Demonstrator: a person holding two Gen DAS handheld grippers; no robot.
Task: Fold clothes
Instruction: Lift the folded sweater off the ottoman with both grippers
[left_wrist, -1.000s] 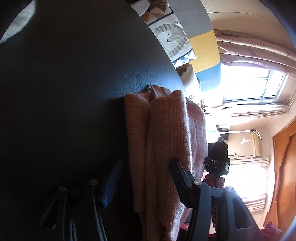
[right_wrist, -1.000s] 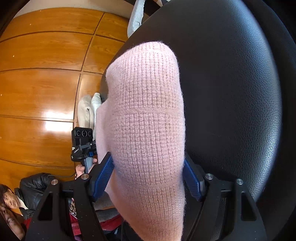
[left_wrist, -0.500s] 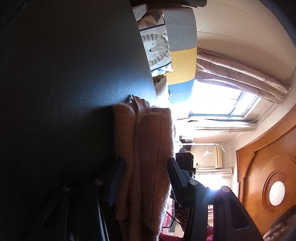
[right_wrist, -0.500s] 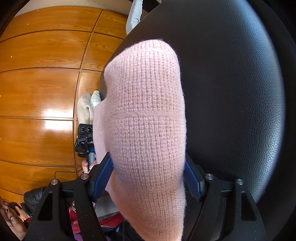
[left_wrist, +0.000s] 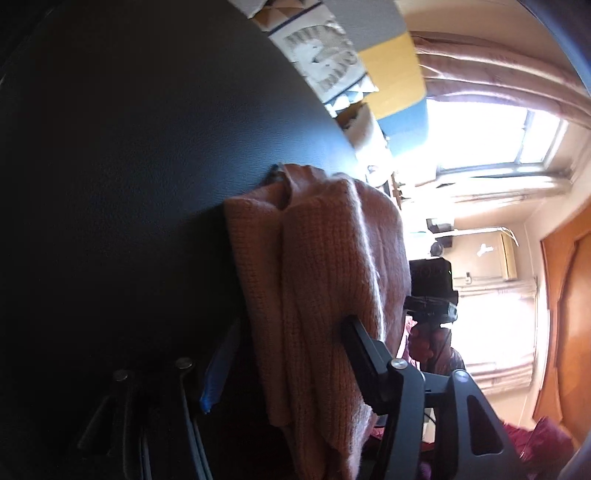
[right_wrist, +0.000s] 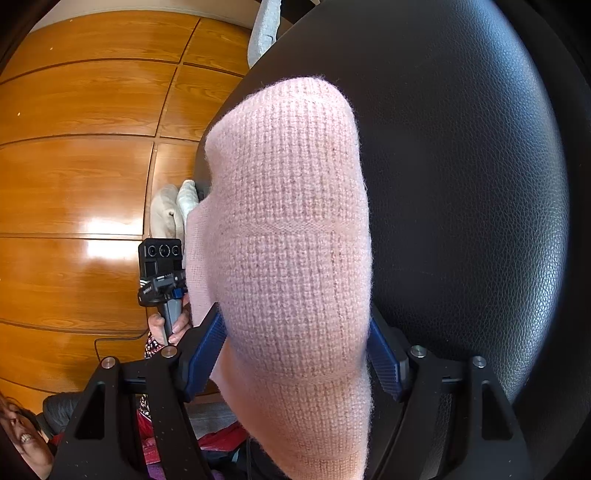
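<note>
One pink knitted sweater (right_wrist: 291, 258), bunched into folds, is seen held up against a black leather-textured surface (right_wrist: 480, 177); whether that surface is a table or a seat cannot be told. In the right wrist view the knit is gripped between the two blue-padded jaws of the right gripper (right_wrist: 295, 360), and one rounded fold bulges forward past the pads. In the left wrist view the same sweater (left_wrist: 325, 280) is shown as two or three hanging folds, with its top edge laid against the dark surface (left_wrist: 129, 166). The left gripper (left_wrist: 284, 365) is set around the lower part of the fabric: one black finger is pressed on the right side of the knit, one blue-padded finger is seen a little apart on the left, so whether the jaws are clamped cannot be told. One camera on a handle (right_wrist: 160, 269), held by a hand (right_wrist: 168, 325), is seen beside the sweater. One wooden panelled wall (right_wrist: 81, 155) is seen behind. One bright window (left_wrist: 480, 136) and pink curtains (left_wrist: 498, 74) are seen in the left wrist view.
</note>
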